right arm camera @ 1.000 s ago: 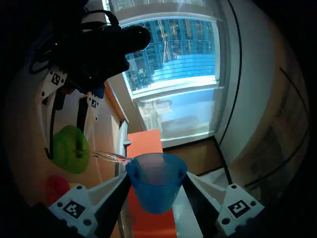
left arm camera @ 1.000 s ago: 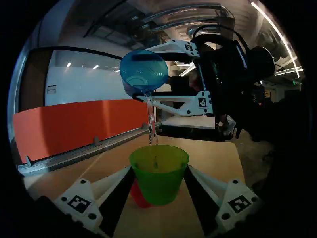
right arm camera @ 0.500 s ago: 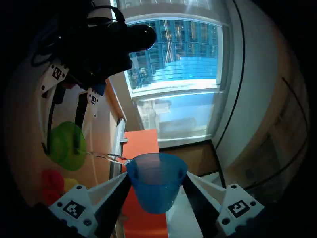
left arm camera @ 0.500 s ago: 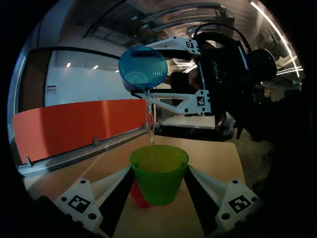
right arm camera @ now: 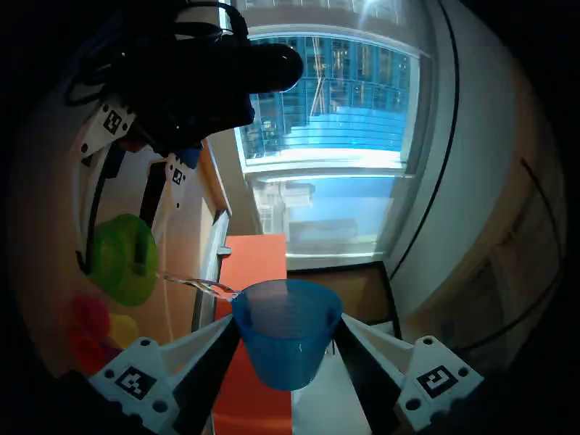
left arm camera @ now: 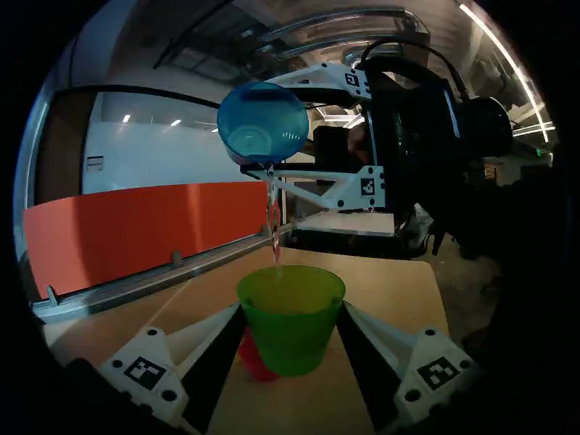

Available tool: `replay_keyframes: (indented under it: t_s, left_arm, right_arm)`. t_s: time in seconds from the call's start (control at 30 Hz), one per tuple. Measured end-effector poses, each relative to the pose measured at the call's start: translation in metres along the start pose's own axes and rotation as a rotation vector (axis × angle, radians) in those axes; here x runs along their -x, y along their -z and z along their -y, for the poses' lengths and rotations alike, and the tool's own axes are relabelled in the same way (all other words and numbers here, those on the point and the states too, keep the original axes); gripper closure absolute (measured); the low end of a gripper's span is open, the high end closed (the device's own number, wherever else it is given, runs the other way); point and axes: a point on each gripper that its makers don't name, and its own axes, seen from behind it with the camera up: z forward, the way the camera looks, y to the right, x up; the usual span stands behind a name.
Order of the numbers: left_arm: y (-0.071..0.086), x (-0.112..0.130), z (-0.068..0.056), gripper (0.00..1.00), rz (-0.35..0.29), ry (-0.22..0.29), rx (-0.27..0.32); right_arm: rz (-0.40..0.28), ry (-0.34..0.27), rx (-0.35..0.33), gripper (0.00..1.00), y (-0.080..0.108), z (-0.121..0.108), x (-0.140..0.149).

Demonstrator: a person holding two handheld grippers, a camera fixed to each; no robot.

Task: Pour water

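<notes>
Water point(left arm camera: 274, 225) fell from the tilted blue cup point(left arm camera: 262, 119), upper centre, pinched in our right gripper point(left arm camera: 265, 126), into the green cup point(left arm camera: 291, 326), lower centre, which we clamped in the left gripper point(left arm camera: 290, 313).

My left gripper point(left arm camera: 291, 322) has two white plastic fingers point(left arm camera: 185, 351), wedge-shaped with black inner faces. Each finger carries a black-and-white square marker point(left arm camera: 147, 371) with small dark screw holes point(left arm camera: 169, 395) at its corners. My right gripper point(right arm camera: 286, 337) is built the same, white with black and a marker on each finger. Seen from across, each one has a bulky black housing point(left arm camera: 413, 138) with black cables point(left arm camera: 406, 49) looping over the top.
</notes>
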Motion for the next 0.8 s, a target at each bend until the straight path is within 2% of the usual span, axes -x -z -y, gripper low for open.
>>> replay_keyframes:
  t_s: [0.8]
  left_arm:
    - [-0.003, -0.001, 0.002, 0.17, -0.006, -0.001, -0.004]
  right_arm:
    - [-0.013, 0.12, 0.017, 0.12, -0.002, -0.005, -0.012]
